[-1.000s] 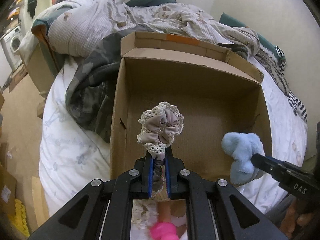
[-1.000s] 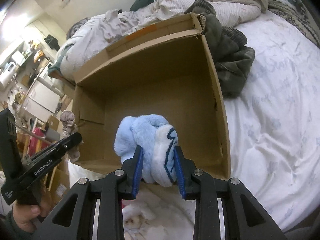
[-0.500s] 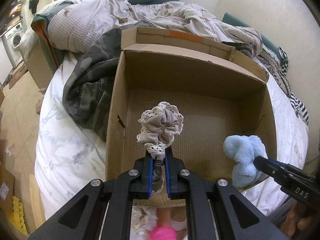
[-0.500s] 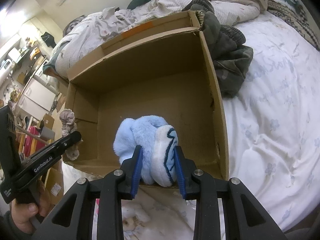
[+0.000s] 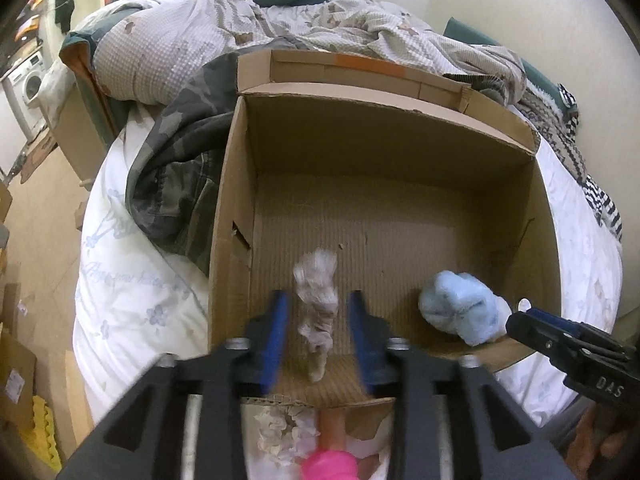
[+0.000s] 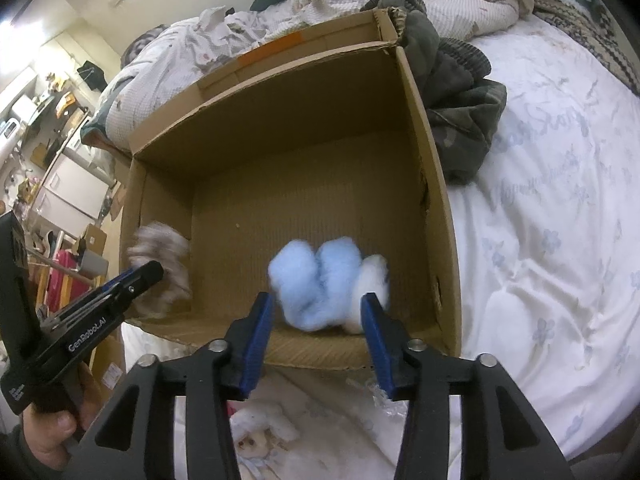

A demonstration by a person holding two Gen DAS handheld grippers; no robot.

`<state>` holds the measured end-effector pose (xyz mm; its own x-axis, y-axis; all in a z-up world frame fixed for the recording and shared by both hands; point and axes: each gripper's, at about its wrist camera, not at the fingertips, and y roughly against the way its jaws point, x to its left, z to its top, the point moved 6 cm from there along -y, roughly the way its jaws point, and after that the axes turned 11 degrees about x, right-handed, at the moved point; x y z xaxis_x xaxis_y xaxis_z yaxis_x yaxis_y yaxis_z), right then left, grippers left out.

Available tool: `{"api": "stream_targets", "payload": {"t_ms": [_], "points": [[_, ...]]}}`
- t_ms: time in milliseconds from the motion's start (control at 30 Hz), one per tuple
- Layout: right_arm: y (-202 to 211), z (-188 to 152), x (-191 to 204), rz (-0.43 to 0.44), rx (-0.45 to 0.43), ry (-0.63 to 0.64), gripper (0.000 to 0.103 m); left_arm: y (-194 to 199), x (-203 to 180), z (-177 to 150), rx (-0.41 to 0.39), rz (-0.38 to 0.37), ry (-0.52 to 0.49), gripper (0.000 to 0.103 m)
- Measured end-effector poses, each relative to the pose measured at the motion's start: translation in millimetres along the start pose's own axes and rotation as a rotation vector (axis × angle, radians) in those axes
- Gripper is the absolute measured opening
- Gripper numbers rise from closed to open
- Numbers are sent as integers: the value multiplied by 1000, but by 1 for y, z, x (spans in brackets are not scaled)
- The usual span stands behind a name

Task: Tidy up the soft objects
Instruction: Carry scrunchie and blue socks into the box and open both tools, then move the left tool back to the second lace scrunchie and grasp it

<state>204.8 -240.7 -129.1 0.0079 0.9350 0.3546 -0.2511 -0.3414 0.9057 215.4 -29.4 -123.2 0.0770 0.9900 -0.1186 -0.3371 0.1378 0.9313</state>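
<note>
Left wrist view had the left gripper (image 5: 318, 320) spread wide, its blue-lined fingers (image 5: 274, 340) apart on either side of a blurred beige fabric scrunchie with a lace edge (image 5: 316, 300) that neither finger touched; it hung loose between them above the near end of the open brown cardboard box (image 5: 440, 152). Whether the scrunchie was in the air or already on the box floor, I could not tell through the blur. Over on the right wrist view, the right gripper (image 6: 318, 330) was just as wide open, with the fluffy pale blue and white plush toy (image 6: 324, 286) sitting between and just ahead of its fingers, inside the box by the near wall, gripped by nothing. The box stood on a bed with a white flower-printed sheet (image 6: 540, 240). A dark camouflage garment (image 5: 176, 176) lay bunched against the box's outer side, and a rumpled cream checked quilt (image 5: 320, 24) was heaped behind it. Below the near wall lay a bright pink object (image 5: 328, 466) and a small white plush (image 6: 260, 434).
</note>
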Motion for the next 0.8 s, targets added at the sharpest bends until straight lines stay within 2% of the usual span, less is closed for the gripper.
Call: {"api": "stream_targets", "payload": {"t_ms": [33, 67, 200, 233, 267, 333, 800], "points": [[2, 1, 1, 2, -7, 1, 66, 2, 1, 0, -7, 1, 3, 60], [3, 1, 1, 3, -12, 4, 70, 5, 1, 1, -22, -1, 7, 67], [8, 2, 2, -6, -33, 8, 79, 12, 1, 2, -45, -7, 8, 68], [9, 2, 2, -6, -41, 9, 84, 12, 2, 2, -47, -4, 8, 68], [11, 3, 2, -1, -49, 8, 95, 13, 3, 2, -49, 0, 9, 68], [15, 4, 2, 9, -70, -3, 103, 14, 4, 1, -50, 5, 10, 68], [32, -4, 1, -20, -144, -22, 103, 35, 19, -10, -77, 29, 41, 68]]}}
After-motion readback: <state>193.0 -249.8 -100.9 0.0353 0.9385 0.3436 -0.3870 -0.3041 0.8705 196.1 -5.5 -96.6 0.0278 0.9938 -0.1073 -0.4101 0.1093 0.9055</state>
